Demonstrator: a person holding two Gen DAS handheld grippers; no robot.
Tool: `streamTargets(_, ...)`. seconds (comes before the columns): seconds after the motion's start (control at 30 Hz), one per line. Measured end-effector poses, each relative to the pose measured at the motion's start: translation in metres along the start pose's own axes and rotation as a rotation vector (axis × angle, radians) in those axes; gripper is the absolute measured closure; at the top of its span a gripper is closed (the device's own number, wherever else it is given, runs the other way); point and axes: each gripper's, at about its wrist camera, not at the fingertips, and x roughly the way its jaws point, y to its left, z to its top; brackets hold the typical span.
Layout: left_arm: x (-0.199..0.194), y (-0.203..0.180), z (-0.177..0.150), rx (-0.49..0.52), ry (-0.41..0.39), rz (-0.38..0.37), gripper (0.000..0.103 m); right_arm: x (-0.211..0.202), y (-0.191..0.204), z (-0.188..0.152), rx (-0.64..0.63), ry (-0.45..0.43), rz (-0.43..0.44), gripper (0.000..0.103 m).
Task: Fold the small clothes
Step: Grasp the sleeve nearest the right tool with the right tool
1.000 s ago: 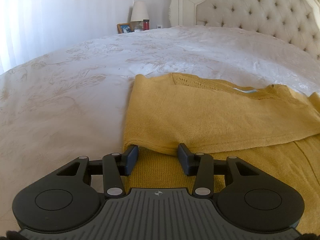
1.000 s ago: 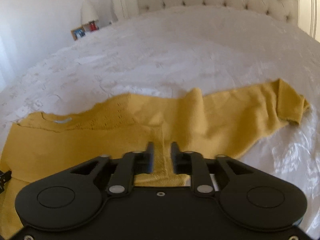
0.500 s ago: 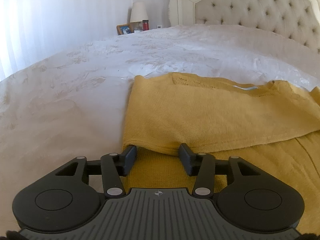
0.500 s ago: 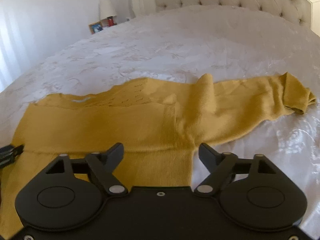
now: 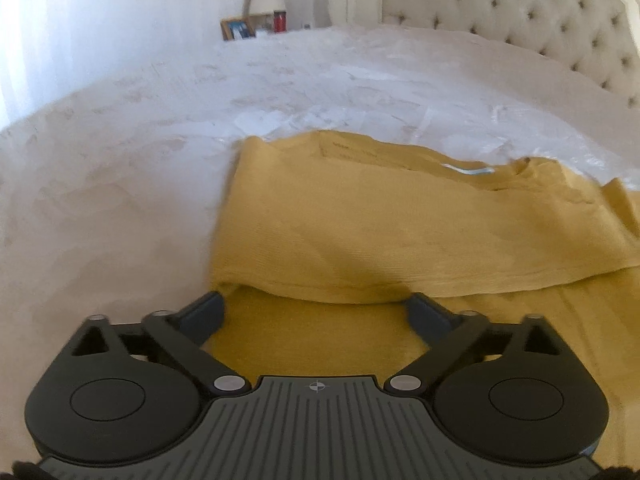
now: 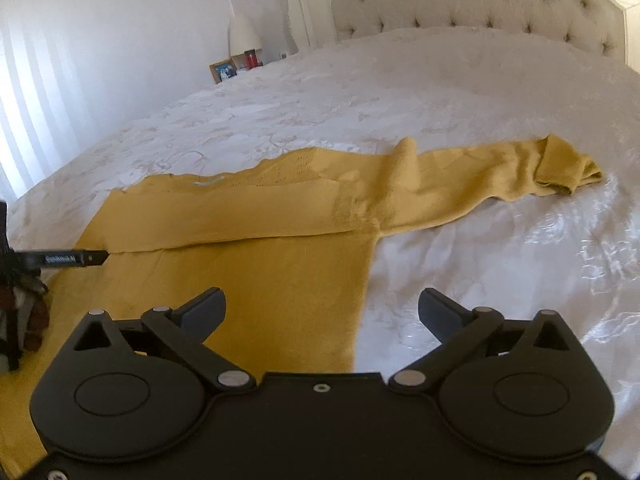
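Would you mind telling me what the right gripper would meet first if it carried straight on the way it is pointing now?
Most likely the yellow sweater: the right gripper, jaws opening and empty, points down over its right side edge. Depth is unclear, so it may land on the white bedspread just beside it.

Mustard-yellow knit sweater [image 6: 248,248]; white floral-embossed bedspread [image 6: 440,100]; cream tufted headboard [image 6: 460,4].

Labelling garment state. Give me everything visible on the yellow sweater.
The yellow sweater is a mustard fine knit lying flat on the white bedspread. One sleeve is folded across the chest; the other sleeve stretches right, cuff rumpled. A pale label shows at the neckline, with openwork knit beside it. The left gripper and right gripper are opening, pads clear of the cloth, neither holding it.
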Motion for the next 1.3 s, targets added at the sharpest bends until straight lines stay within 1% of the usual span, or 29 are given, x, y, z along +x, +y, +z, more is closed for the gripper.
streamTargets(0.07, -0.008, -0.003, 0.004, -0.016, 0.0, -0.018, 0.001, -0.003, -0.006, -0.003, 0.017, -0.021, -0.005, 0.001)
streamTargets(0.13, -0.018, -0.01, 0.008, -0.01, -0.021, -0.011, 0.001, -0.006, -0.015, -0.006, 0.049, -0.035, -0.003, 0.001)
streamTargets(0.2, -0.027, -0.02, 0.013, -0.005, -0.037, -0.022, 0.001, -0.008, -0.022, -0.007, 0.066, -0.036, -0.008, 0.001)
streamTargets(0.3, -0.033, -0.039, 0.019, -0.015, -0.038, -0.065, 0.001, -0.012, -0.033, -0.003, 0.063, -0.051, -0.027, 0.001)
streamTargets(0.47, -0.032, -0.081, 0.023, -0.006, -0.023, -0.141, 0.001, -0.016, -0.059, 0.011, 0.088, -0.092, -0.077, 0.001)
streamTargets(0.6, -0.024, -0.111, 0.027, 0.025, -0.038, -0.173, 0.001, -0.008, -0.078, 0.027, 0.019, -0.116, -0.133, 0.001)
streamTargets(0.7, -0.013, -0.128, 0.029, 0.032, -0.034, -0.186, 0.001, 0.004, -0.093, 0.038, -0.033, -0.131, -0.19, 0.001)
streamTargets(0.87, 0.013, -0.144, 0.022, 0.057, -0.013, -0.167, 0.001, 0.029, -0.115, 0.059, -0.118, -0.189, -0.288, 0.001)
streamTargets(0.9, 0.018, -0.146, 0.019, 0.061, -0.002, -0.161, 0.001, 0.035, -0.119, 0.062, -0.134, -0.195, -0.301, 0.002)
streamTargets(0.97, 0.028, -0.148, 0.012, 0.073, 0.019, -0.142, 0.001, 0.05, -0.125, 0.066, -0.171, -0.191, -0.336, 0.012)
streamTargets(1.0, 0.031, -0.15, 0.008, 0.083, 0.021, -0.135, 0.001, 0.058, -0.127, 0.067, -0.187, -0.179, -0.353, 0.021)
streamTargets(1.03, 0.033, -0.152, 0.005, 0.097, 0.013, -0.13, 0.0, 0.067, -0.13, 0.068, -0.197, -0.163, -0.366, 0.024)
streamTargets(1.17, 0.032, -0.152, -0.004, 0.113, -0.022, -0.12, 0.0, 0.093, -0.141, 0.067, -0.182, -0.1, -0.389, 0.027)
streamTargets(1.27, 0.031, -0.152, -0.008, 0.113, -0.039, -0.122, 0.0, 0.103, -0.152, 0.065, -0.146, -0.062, -0.401, 0.032)
streamTargets(1.3, 0.031, -0.152, -0.008, 0.112, -0.043, -0.123, 0.0, 0.103, -0.155, 0.064, -0.132, -0.055, -0.4, 0.036)
